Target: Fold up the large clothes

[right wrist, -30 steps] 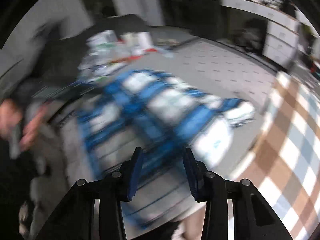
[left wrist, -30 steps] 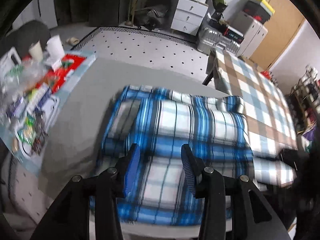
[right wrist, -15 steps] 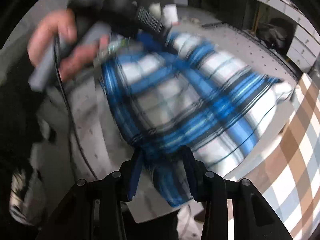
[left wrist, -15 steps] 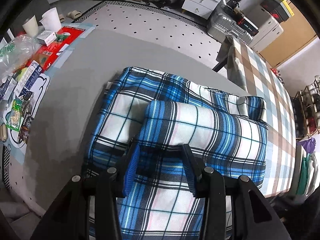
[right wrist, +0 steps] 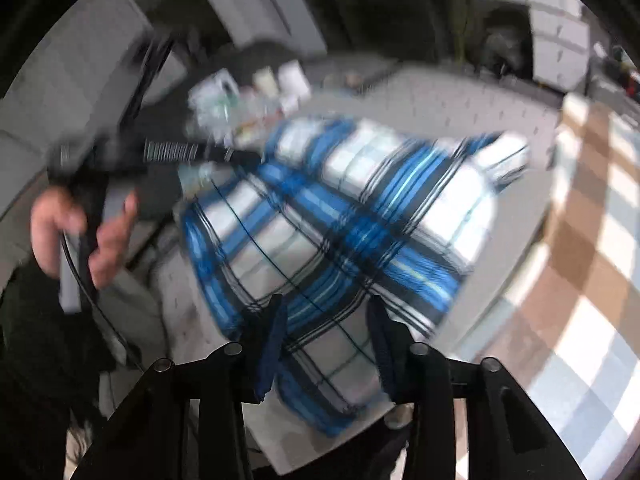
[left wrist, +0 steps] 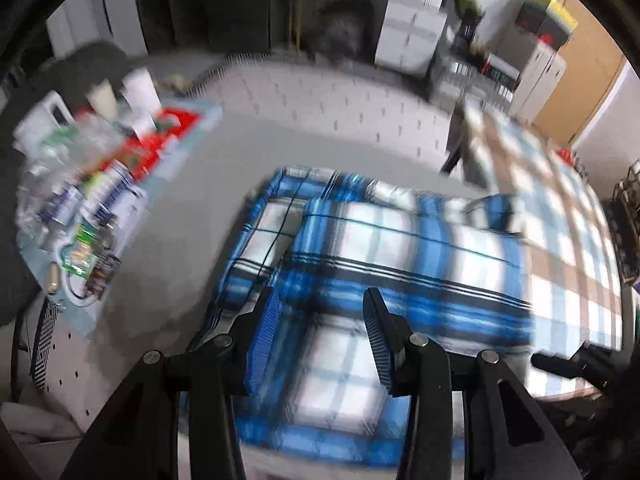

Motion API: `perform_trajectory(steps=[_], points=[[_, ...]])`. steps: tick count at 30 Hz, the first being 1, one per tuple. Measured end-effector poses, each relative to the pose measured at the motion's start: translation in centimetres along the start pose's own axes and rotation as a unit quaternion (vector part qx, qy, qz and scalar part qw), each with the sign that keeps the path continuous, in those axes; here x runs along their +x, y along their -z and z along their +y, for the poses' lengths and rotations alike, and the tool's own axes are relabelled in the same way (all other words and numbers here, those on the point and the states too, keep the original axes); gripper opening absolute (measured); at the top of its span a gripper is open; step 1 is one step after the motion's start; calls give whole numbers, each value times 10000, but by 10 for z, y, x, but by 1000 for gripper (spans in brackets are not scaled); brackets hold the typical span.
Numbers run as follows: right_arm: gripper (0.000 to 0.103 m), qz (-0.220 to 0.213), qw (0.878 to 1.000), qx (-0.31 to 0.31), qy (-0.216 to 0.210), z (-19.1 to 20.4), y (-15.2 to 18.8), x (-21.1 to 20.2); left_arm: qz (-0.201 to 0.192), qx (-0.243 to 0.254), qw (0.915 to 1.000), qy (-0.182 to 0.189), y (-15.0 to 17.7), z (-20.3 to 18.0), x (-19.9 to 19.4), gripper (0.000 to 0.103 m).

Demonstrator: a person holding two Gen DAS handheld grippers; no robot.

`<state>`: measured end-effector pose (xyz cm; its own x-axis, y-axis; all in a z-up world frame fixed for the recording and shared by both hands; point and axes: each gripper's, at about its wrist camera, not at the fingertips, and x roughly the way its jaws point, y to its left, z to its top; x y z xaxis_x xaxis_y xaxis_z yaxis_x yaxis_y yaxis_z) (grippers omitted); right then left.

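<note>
left gripper (left wrist: 320,332) jaws apart, right gripper (right wrist: 326,340) jaws apart

Brightness: both views are evenly lit by soft indoor light, with no harsh glare.
Blur: heavy motion smear in both views; the plaid shirt (left wrist: 400,248) and the table clutter (left wrist: 80,184) are streaked.
Sharpest parts: the left gripper (left wrist: 320,336) and right gripper (right wrist: 326,340) stay crisp against the smear.
Edges: fisheye bending curves the room, and black corners ring each round picture.
Shadows: faint and soft under the shirt's folds.
</note>
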<state>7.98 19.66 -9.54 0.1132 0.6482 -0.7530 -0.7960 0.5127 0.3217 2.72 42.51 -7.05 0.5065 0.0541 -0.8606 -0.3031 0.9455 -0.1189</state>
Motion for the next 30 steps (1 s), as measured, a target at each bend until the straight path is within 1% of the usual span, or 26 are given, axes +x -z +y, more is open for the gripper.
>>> perform_trajectory(steps=[1, 2, 3, 4, 5, 6, 7, 8, 9, 10, 11, 12, 13, 14, 15, 17, 18, 19, 20, 21, 22, 24, 25, 27, 28, 30], points=[[44, -351, 9993, -48, 91, 3, 6, -24, -211, -24, 9998, 67, 8, -4, -15, 38], [55, -638, 9978, -77, 150, 6, 13, -42, -473, -74, 9988, 125, 19, -10, -35, 38], [63, -860, 9961, -87, 202, 9, 20, -57, -684, -105, 9975, 105, 28, -15, -50, 40], [75, -1222, 9920, -87, 292, 13, 32, -82, -956, -70, 9954, 47, 42, -24, -70, 44], [79, -1414, 9894, -87, 328, 14, 36, -93, -1165, -29, 9932, -3, 52, -33, -83, 61], [80, -1648, 9856, -85, 377, 20, 44, -107, -1428, 23, 9897, -68, 65, -43, -98, 77], [82, -1856, 9818, -106, 401, 26, 53, -123, -1685, 68, 9856, -151, 79, -54, -113, 81], [89, -2011, 9786, -133, 423, 34, 59, -133, -1863, 85, 9822, -214, 89, -61, -124, 82], [94, -2207, 9737, -129, 546, 39, 69, -148, -1966, 118, 9801, -241, 95, -68, -131, 83], [103, -2305, 9709, -123, 633, 42, 74, -156, -2081, 150, 9776, -284, 108, -78, -145, 83], [103, -2373, 9687, -132, 720, 48, 81, -166, -2171, 118, 9754, -353, 114, -81, -152, 83], [103, -2327, 9697, -132, 739, 52, 87, -171, -2245, 105, 9734, -436, 121, -86, -161, 84], [103, -2265, 9717, -113, 663, 56, 95, -178, -2290, 121, 9721, -500, 130, -91, -169, 84], [103, -2302, 9713, -108, 590, 58, 106, -184, -2364, 101, 9700, -560, 138, -96, -178, 86], [103, -2372, 9696, -116, 586, 61, 112, -187, -2487, 21, 9665, -631, 147, -100, -188, 92], [103, -2690, 9606, -233, 656, 71, 131, -201, -2813, -108, 9571, -690, 162, -103, -203, 102], [103, -2759, 9579, -296, 741, 74, 137, -202, -2952, -96, 9527, -713, 167, -106, -207, 102], [103, -2813, 9537, -397, 982, 82, 145, -209, -3042, -64, 9491, -816, 172, -109, -212, 102], [103, -2833, 9512, -428, 1145, 86, 147, -207, -3089, -32, 9472, -864, 174, -109, -212, 102], [103, -2951, 9444, -425, 1386, 93, 153, -212, -3128, -10, 9459, -859, 176, -111, -214, 102], [103, -3084, 9391, -388, 1467, 97, 158, -217, -3142, -34, 9460, -799, 179, -112, -217, 102], [103, -3224, 9359, -288, 1393, 100, 164, -225, -3151, -69, 9463, -717, 185, -112, -219, 102], [103, -3226, 9374, -268, 1286, 101, 165, -227, -3219, -101, 9439, -736, 186, -112, -222, 102], [103, -3209, 9396, -227, 1172, 102, 167, -227, -3358, 46, 9374, -924, 194, -119, -227, 102], [103, -3217, 9396, -216, 1149, 104, 168, -227, -3457, 136, 9320, -1078, 194, -122, -229, 102], [103, -3195, 9406, -207, 1130, 105, 171, -227, -3586, 182, 9249, -1252, 195, -126, -231, 102]])
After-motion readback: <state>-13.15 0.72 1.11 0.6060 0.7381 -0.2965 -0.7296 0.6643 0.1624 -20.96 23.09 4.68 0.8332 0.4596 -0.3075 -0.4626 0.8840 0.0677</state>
